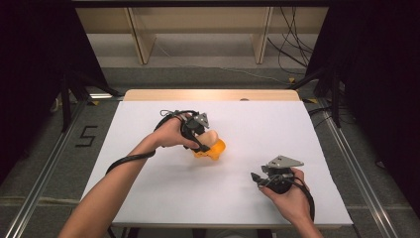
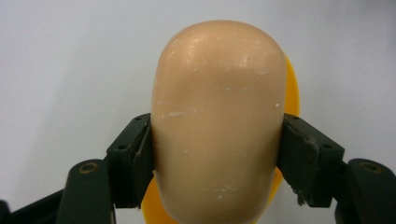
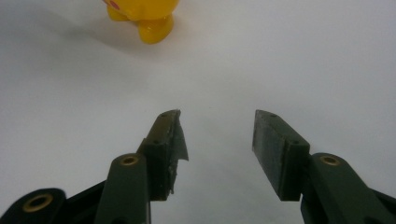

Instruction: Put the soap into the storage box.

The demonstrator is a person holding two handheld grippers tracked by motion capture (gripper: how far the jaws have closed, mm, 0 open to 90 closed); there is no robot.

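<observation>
Left gripper view alone shows gripper pads clamping the peach piece.

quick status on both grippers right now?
Left gripper: shut on the beige-and-yellow toy, fingers pressing its beige part from both sides.
Right gripper: open, holding nothing, above the white table.

Left gripper is out near the middle of the table, forearm stretched far forward, jaws clamped tight on something peach-colored. Right gripper sits near the front right, hand pulled in close, jaws spread apart, holding nothing.
</observation>
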